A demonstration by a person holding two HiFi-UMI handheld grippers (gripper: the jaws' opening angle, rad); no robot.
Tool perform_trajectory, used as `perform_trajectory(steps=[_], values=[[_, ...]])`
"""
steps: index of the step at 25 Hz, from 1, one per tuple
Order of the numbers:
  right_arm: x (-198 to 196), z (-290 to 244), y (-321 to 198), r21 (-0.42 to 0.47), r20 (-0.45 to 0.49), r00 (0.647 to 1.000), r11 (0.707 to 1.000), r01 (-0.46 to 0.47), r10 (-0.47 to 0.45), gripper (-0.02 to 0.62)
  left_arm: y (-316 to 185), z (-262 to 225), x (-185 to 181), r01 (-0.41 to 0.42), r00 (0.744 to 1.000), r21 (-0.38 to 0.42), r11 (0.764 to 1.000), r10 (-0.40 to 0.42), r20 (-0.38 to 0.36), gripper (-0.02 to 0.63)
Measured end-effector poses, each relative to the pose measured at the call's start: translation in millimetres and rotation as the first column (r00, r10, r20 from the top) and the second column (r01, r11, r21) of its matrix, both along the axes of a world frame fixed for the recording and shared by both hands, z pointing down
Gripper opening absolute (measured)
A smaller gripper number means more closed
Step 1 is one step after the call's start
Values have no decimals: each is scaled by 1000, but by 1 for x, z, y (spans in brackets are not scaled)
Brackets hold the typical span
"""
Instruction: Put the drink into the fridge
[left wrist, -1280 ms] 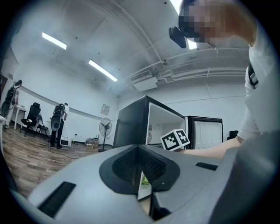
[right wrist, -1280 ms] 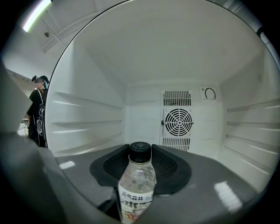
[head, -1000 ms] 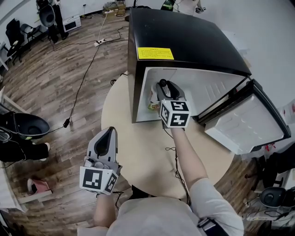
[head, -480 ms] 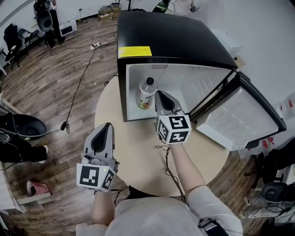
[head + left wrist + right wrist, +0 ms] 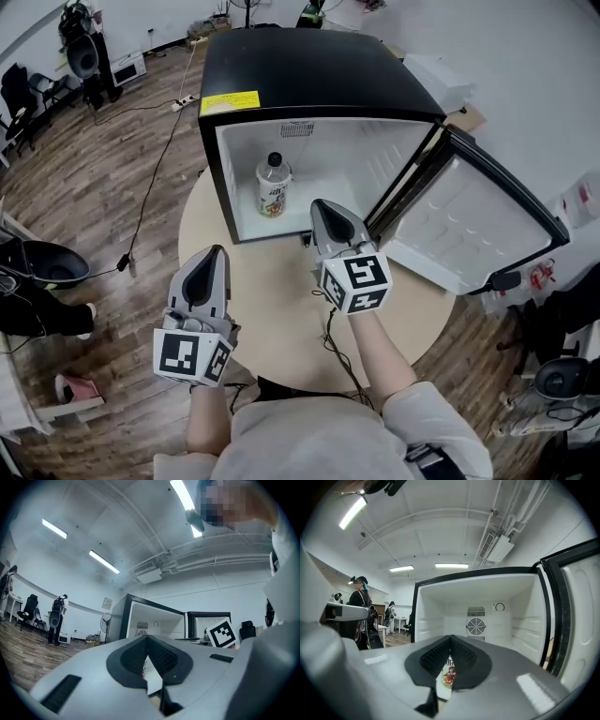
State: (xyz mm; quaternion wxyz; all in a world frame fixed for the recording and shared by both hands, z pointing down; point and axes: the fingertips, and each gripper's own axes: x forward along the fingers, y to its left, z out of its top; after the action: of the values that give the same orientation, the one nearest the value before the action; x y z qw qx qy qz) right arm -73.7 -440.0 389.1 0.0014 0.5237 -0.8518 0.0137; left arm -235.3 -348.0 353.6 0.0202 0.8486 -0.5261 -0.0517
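While drink bottle (image 5: 273, 184) stands inside fridge (image 5: 309, 70) | yellow sticker (image 5: 230, 101) print unreadable

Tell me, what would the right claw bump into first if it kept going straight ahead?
Probably the drink bottle standing inside the open fridge: it shows dead ahead of the shut right claw. Depth is unclear; it might slip past to the back wall.

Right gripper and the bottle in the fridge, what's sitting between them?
Nothing. In the head view, only bare white fridge floor lies between the right gripper and the bottle; the right gripper view shows the bottle straight ahead.
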Motion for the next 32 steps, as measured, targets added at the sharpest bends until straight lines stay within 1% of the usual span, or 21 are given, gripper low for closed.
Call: perform_trajectory(steps=[4, 9, 19, 27, 32], values=[[14, -8, 20, 14, -8, 1000, 1000, 1, -1, 11, 8, -8, 14, -6, 1000, 16, 1000, 6, 3, 8], [33, -22, 45, 32, 7, 1000, 999, -4, 4, 11, 18, -17, 29, -11, 1000, 36, 999, 11, 7, 8], [71, -50, 90, 68, 18, 1000, 997, -24, 23, 11, 43, -35, 52, 2, 1000, 71, 997, -3, 10, 8], [88, -59, 119, 78, 43, 999, 997, -8, 5, 11, 64, -46, 63, 28, 999, 97, 995, -29, 13, 8], [96, -67, 140, 106, 31, 1000, 994, 1, -5, 11, 79, -51, 68, 46, 999, 111, 993, -48, 16, 8]])
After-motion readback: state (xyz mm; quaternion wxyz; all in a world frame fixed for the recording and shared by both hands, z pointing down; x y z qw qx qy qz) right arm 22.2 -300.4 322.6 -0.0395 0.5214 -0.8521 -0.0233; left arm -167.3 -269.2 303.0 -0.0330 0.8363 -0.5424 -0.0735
